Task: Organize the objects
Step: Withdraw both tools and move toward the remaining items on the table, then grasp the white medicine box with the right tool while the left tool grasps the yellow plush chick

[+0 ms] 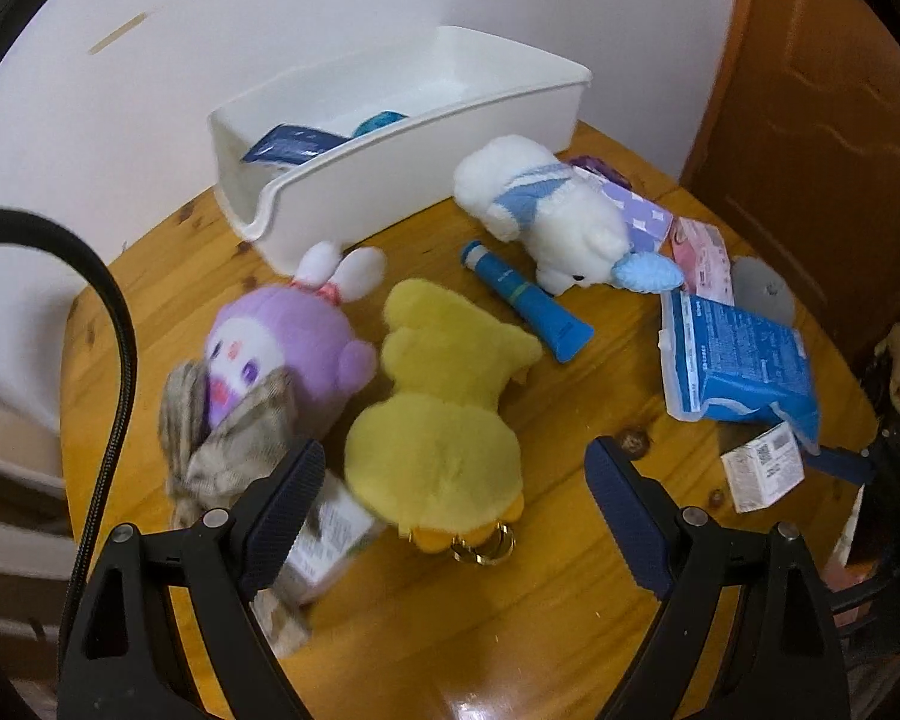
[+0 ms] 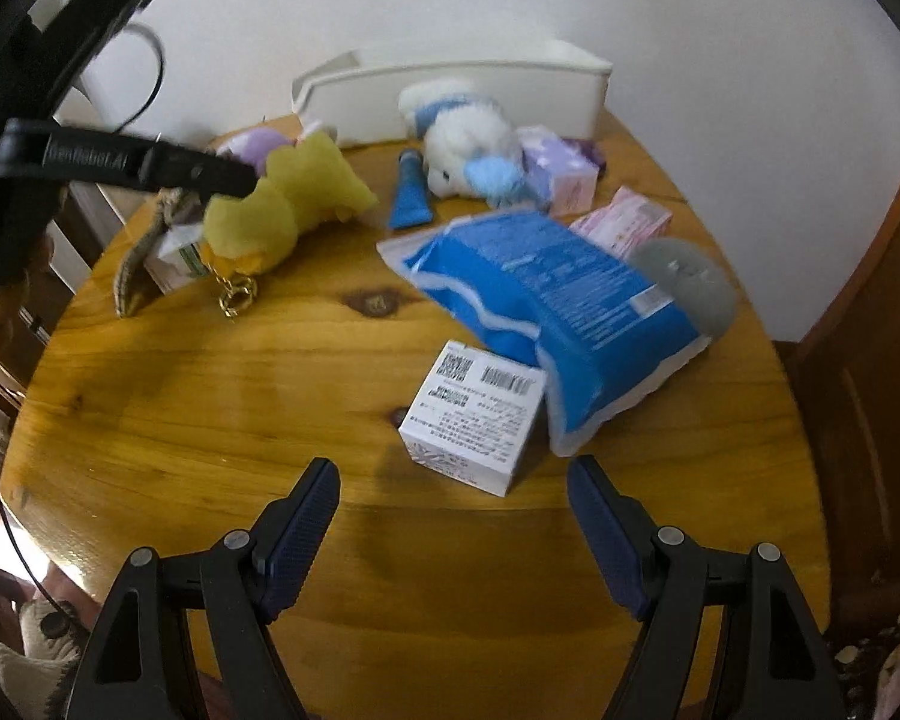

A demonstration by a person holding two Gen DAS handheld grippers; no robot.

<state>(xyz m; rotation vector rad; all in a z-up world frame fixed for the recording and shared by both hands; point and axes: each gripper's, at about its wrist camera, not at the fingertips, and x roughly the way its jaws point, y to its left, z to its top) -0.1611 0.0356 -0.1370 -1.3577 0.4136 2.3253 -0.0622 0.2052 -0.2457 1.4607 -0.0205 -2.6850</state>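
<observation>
1. I hold two grippers over a round wooden table (image 2: 210,396). My left gripper (image 1: 450,480) has its jaws spread wide and holds nothing. My right gripper (image 2: 453,501) is spread wide too, and is also empty.

2. The thing I judge to be next is the yellow plush toy (image 1: 438,396). It lies directly ahead of the left gripper, between the two fingers in the left wrist view, with its gold key ring (image 1: 486,546) at the end closest to me.

3. Its long axis runs away from the left gripper toward the white bin (image 1: 390,138) at the back edge of the table, so the open jaws stand across its width.

4. The left hand is clearly nearer. In the right wrist view the yellow toy is well apart, toward the left edge of the table, and the left gripper hangs just over it.

5. A purple plush toy (image 1: 294,348) lies just beside it on the left, partly wrapped in a beige cloth (image 1: 222,438). I judge that the left finger could catch this cloth.

6. Nearest to the right gripper is a small white box (image 2: 474,420), touching a blue packet (image 2: 546,300).

7. The bin already holds some blue things, so I judge the sorting has begun.
</observation>
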